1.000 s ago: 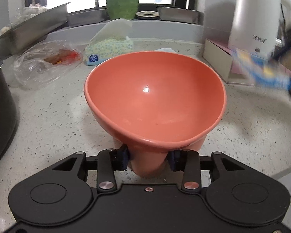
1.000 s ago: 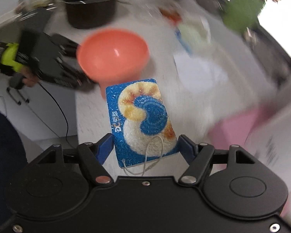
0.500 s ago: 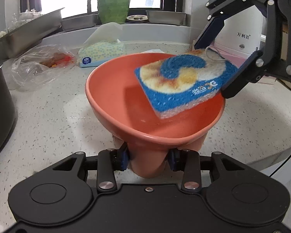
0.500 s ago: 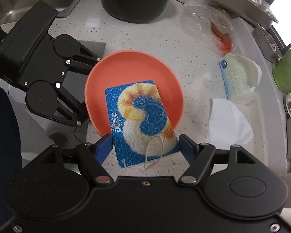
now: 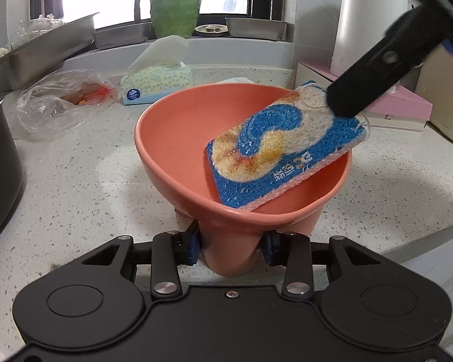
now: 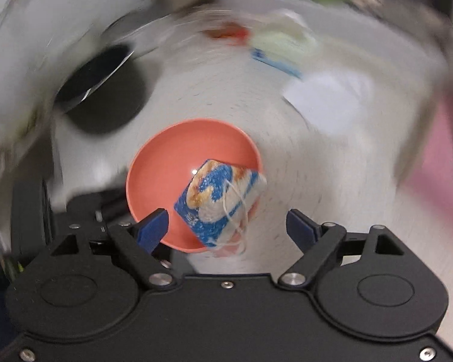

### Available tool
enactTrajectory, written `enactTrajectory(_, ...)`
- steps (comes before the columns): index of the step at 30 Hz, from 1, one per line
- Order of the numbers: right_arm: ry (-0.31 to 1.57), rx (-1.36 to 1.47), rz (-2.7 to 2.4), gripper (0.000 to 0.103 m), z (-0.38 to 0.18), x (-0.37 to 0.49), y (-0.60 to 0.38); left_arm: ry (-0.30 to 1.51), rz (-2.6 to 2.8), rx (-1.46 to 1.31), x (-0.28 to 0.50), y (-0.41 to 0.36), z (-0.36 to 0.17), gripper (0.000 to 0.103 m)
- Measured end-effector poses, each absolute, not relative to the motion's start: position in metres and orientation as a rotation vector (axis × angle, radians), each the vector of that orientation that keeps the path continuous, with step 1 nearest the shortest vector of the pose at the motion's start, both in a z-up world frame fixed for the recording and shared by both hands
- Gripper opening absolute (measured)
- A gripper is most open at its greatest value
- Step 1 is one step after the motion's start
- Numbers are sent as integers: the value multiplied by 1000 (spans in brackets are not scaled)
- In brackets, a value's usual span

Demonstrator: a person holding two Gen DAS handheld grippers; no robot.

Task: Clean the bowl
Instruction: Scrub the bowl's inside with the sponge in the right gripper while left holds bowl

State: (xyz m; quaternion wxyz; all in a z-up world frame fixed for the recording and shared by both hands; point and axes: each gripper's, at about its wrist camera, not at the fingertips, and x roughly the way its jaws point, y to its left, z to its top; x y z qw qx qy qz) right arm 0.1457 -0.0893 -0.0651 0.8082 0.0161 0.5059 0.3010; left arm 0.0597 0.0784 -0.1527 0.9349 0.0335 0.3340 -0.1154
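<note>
bowl base clamped by left hand-held gripper; right hand-held gripper opening above sponge.

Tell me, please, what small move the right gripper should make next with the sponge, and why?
Probably regrip: the blue-and-white scouring sponge lies tilted across the salmon plastic bowl, clear of the opening right gripper. The left gripper clamps the bowl's foot, so wiping could follow.

Sponge in the bowl: white printed characters, not legible. Tissue box behind the bowl: round blue logo, wording too small to read.
</note>
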Motion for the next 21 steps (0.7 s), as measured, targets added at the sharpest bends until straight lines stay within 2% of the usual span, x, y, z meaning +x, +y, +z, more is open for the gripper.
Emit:
enactTrajectory(4,1098,144,557,86,-82,148,-83,685,-235,69,61,78,-152,38)
enactTrajectory(5,1096,155,541,81,-84,148,-81,686,-235,69,61,78,-152,38)
enactTrajectory(6,1094,166,520,59,-85,149,-79,686,-235,69,61,78,-152,38)
enactTrajectory(7,1092,189,493,55,-84,150,-79,687,-235,72,61,78,-152,38)
enactTrajectory(9,1088,234,444,36,-80,149,-80,688,-236,77,62,78,-152,38)
enactTrajectory(15,972,38,451,12,-45,126,-69,691,-241,77,64,79,-152,38)
enactTrajectory(17,933,-31,477,12,-36,120,-65,691,-242,77,64,80,-152,38)
enactTrajectory(21,849,-348,552,12,-27,105,-38,690,-244,77,63,79,-153,38)
